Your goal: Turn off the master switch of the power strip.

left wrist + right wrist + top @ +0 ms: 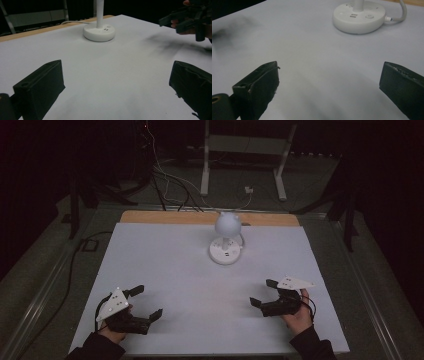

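White lamp point(226, 237) sits on the table point(165, 270) well ahead of both grippers, forward-right of the left gripper point(148, 304), forward-left of the right gripper point(263, 293). Both have jaws spread wide, holding nothing, low over the sheet. Risks, as I judge them: the round head looks top-heavy on a thin stem, so a high nudge could tip it; the cord point(398, 13) behind the base could snag. Both gripper views cut the head off. Base buttons are too small to read; room is dark.
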